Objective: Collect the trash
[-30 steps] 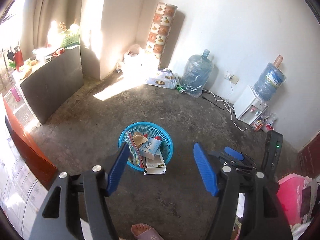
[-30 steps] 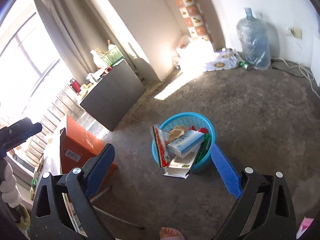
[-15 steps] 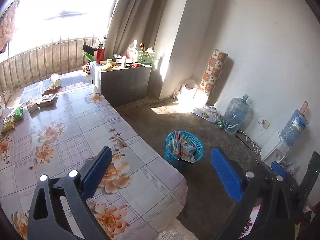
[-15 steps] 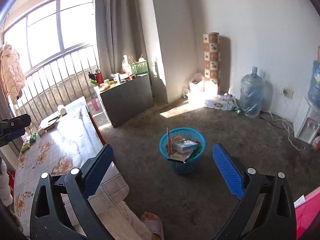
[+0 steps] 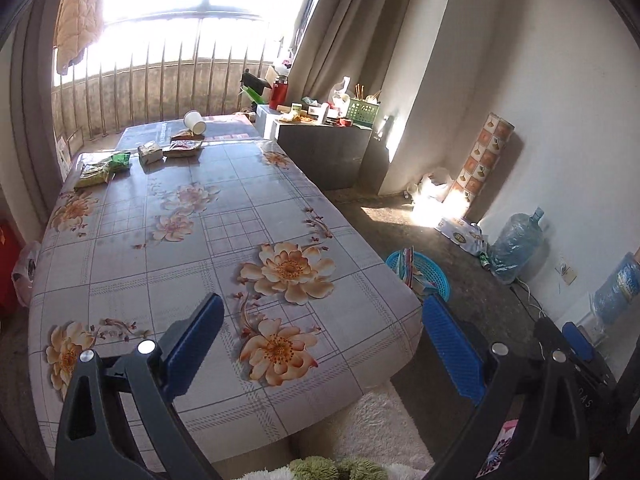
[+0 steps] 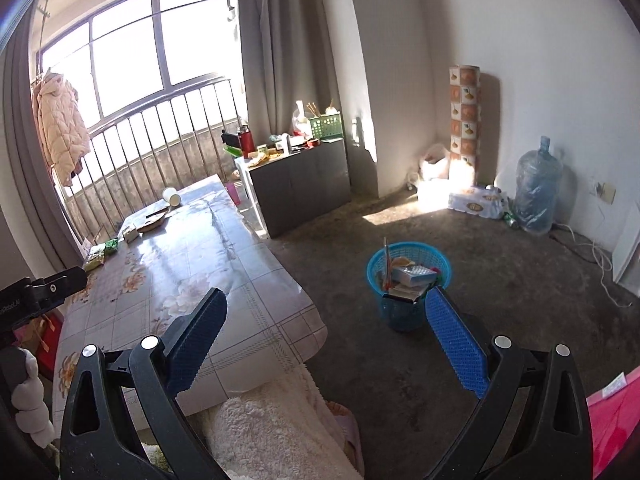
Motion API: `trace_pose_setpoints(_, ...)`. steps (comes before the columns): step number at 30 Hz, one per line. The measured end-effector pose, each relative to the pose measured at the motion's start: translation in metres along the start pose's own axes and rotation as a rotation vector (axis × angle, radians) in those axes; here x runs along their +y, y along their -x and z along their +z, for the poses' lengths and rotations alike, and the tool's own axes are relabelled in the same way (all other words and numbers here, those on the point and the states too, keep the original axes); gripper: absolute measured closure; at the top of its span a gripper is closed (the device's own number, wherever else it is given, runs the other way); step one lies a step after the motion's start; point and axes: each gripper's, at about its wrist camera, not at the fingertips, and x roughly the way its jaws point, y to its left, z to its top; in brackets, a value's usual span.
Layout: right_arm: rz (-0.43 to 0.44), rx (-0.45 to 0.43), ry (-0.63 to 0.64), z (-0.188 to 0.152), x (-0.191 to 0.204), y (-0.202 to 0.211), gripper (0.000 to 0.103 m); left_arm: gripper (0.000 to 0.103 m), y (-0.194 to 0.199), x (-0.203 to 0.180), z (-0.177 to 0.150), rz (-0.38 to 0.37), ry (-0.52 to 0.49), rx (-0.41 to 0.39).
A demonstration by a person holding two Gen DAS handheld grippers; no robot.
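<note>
Hovering over the near end of a flowered table (image 5: pixel 224 216): left gripper (image 5: pixel 320 320), jaws spread wide after just opening further, gripping nothing. Hanging beside the table's corner: right gripper (image 6: pixel 326 320), jaws likewise released and empty.

Standing on the concrete floor just past the table's corner: blue mesh basket (image 6: pixel 408 280), holding a flat upright packet against its left wall, a white-and-blue carton lying across the top, and another pale box poking over the front rim; partly hidden behind the table edge in the left view (image 5: pixel 434 276).

Lying at the table's far end, well apart from the basket: several snack wrappers (image 5: pixel 150 152), green packets (image 5: pixel 120 160) and a tipped paper cup (image 5: pixel 194 122).
</note>
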Motion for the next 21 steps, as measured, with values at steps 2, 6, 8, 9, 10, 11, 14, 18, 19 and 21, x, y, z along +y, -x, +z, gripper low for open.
trace_pose_setpoints(2,0.012,-0.008,-0.005,-0.003,0.003,0.002,0.007,0.006,0.004,-0.007,-0.013,0.007,-0.014,0.000)
trace_pose_setpoints(6,0.016,-0.029,0.012,-0.009,0.009,0.006,0.007,0.006,0.002,-0.023,-0.041,-0.003,-0.104,0.059)
trace_pose_setpoints(8,0.009,-0.039,0.017,-0.012,0.011,0.007,0.007,0.006,-0.002,-0.022,-0.048,0.019,-0.109,0.082)
trace_pose_setpoints(9,0.007,-0.042,0.015,-0.013,0.011,0.008,0.007,0.006,-0.002,-0.021,-0.050,0.038,-0.105,0.081)
trace_pose_setpoints(10,0.005,-0.044,0.011,-0.015,0.011,0.008,0.007,0.006,-0.001,-0.018,-0.051,0.053,-0.098,0.074)
trace_pose_setpoints(11,0.001,-0.050,0.006,-0.017,0.009,0.009,0.007,0.006,0.002,-0.017,-0.052,0.064,-0.092,0.060)
trace_pose_setpoints(14,-0.013,-0.067,-0.005,-0.018,0.004,0.010,0.007,0.006,0.009,-0.016,-0.053,0.082,-0.098,0.018)
trace_pose_setpoints(18,-0.032,-0.074,-0.018,-0.020,-0.002,0.006,0.007,0.006,0.009,-0.016,-0.057,0.100,-0.114,0.008)
trace_pose_setpoints(19,-0.036,-0.069,-0.018,-0.021,-0.003,0.005,0.007,0.006,0.009,-0.015,-0.057,0.101,-0.110,0.008)
trace_pose_setpoints(21,-0.041,-0.061,-0.016,-0.021,-0.005,0.001,0.007,0.006,0.009,-0.014,-0.056,0.106,-0.101,0.006)
